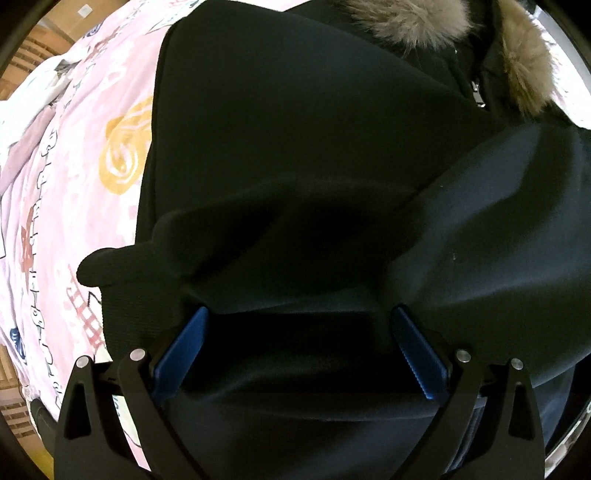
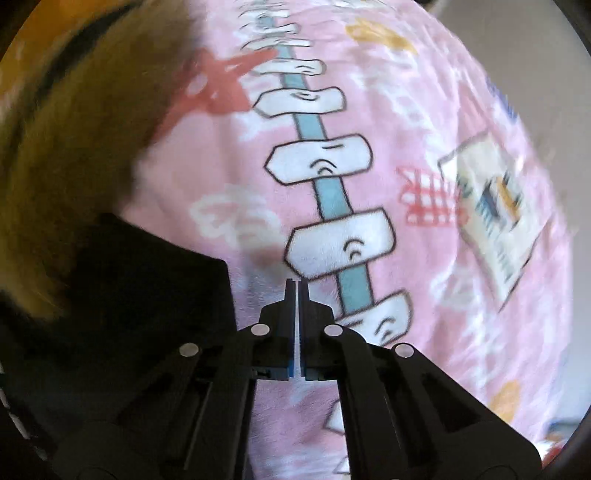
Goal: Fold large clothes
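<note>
A large black coat (image 1: 295, 122) with a tan fur-trimmed hood (image 1: 410, 22) lies on a pink patterned blanket (image 1: 74, 206). In the left wrist view my left gripper (image 1: 299, 314) is open, its blue pads (image 1: 184, 347) wide apart, with a fold of the coat's sleeve bunched over and between the fingertips. In the right wrist view my right gripper (image 2: 297, 286) is shut and empty above the blanket (image 2: 369, 92). A black edge of the coat (image 2: 140, 288) and blurred fur trim (image 2: 74, 147) lie to its left.
The blanket covers a bed. Wooden floor and a cardboard box (image 1: 70, 18) show beyond its far left edge. A pale wall (image 2: 517, 48) stands at the upper right of the right wrist view.
</note>
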Demonstrator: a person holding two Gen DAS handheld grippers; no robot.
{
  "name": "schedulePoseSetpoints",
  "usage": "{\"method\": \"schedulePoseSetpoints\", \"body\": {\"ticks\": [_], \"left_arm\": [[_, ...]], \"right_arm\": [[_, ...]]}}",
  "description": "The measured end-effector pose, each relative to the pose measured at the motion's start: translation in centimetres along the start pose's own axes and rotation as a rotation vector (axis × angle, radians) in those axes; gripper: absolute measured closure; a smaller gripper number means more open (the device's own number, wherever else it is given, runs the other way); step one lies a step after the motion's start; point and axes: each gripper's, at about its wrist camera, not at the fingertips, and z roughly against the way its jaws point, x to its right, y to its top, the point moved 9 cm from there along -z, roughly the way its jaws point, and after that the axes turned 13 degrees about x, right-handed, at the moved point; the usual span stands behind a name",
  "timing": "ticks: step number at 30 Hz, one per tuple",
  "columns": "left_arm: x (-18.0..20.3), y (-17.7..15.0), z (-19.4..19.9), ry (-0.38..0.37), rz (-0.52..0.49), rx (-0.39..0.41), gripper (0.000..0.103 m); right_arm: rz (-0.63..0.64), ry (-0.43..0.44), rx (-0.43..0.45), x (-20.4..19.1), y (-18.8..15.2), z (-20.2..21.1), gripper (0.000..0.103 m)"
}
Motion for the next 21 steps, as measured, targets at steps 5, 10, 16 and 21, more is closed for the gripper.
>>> {"method": "schedulePoseSetpoints", "body": {"ticks": [5,10,16,21], "left_arm": [[-0.2,1.4,2.7,-0.036,-0.012,0.053,0.008],[-0.8,3.2,5.4,-0.128,0.025,0.116,0.008],[-2.1,5.2,1.9,-0.071,0.0,0.037,0.008],[-4.2,4.5,-2.4,-0.131,0.034,-0.068,0.006]], "right_arm": [[-0.02,0.159,0.128,-3.4,-0.7,6.5,0.101],[0.055,0.214,0.179,-6.3,-7.5,12.6,0.101],[0.213,0.095,0.089,-9.1,-15.3,10.7,0.097],[0.188,0.016,0.036,-9.1,-16.1,8.2,0.097]]}}
